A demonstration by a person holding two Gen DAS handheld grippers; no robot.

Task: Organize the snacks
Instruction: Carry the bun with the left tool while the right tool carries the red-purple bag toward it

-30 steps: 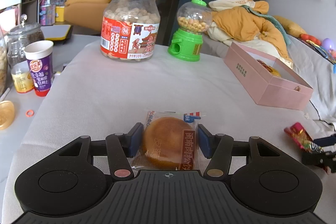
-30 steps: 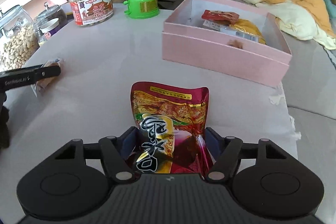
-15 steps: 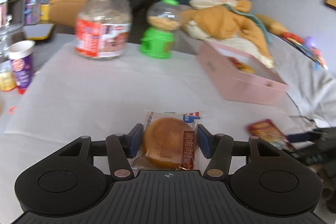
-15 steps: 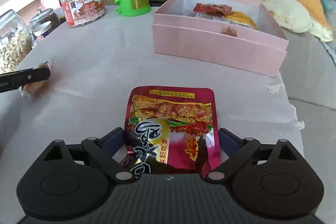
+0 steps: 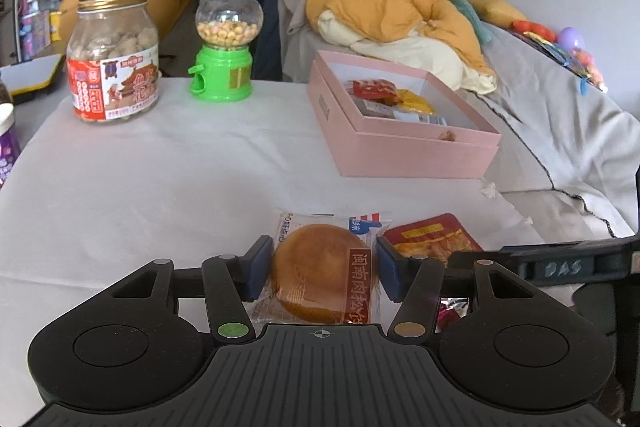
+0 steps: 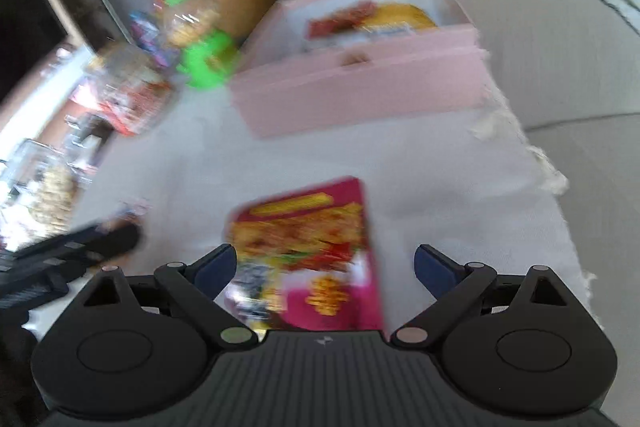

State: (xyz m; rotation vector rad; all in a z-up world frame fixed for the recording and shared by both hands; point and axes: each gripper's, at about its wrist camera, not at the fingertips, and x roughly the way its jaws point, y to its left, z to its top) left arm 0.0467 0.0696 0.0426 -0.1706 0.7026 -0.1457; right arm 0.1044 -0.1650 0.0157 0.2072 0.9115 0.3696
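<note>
A round golden cake in a clear wrapper [image 5: 316, 271] sits between the blue pads of my left gripper [image 5: 322, 255], which is shut on it just above the white tablecloth. A red snack pouch [image 6: 308, 239] lies flat on the cloth between the jaws of my right gripper [image 6: 325, 255]. Those jaws stand wide open, and the right pad is well clear of the pouch. The same pouch [image 5: 434, 241] shows in the left wrist view, just right of the cake. The open pink box [image 5: 400, 143] holds a few wrapped snacks and stands beyond both grippers. The right wrist view is blurred.
A peanut jar [image 5: 112, 59] and a green gumball dispenser [image 5: 226, 47] stand at the table's far left. A grey-covered sofa [image 5: 560, 131] with yellow blankets [image 5: 392, 11] borders the table on the right. A purple cup [image 5: 8, 143] is at the left edge.
My right gripper has opened and let go of the red pouch, which now lies on the cloth, and its view has rolled. My left gripper carried the cake rightward, up beside the pouch.
</note>
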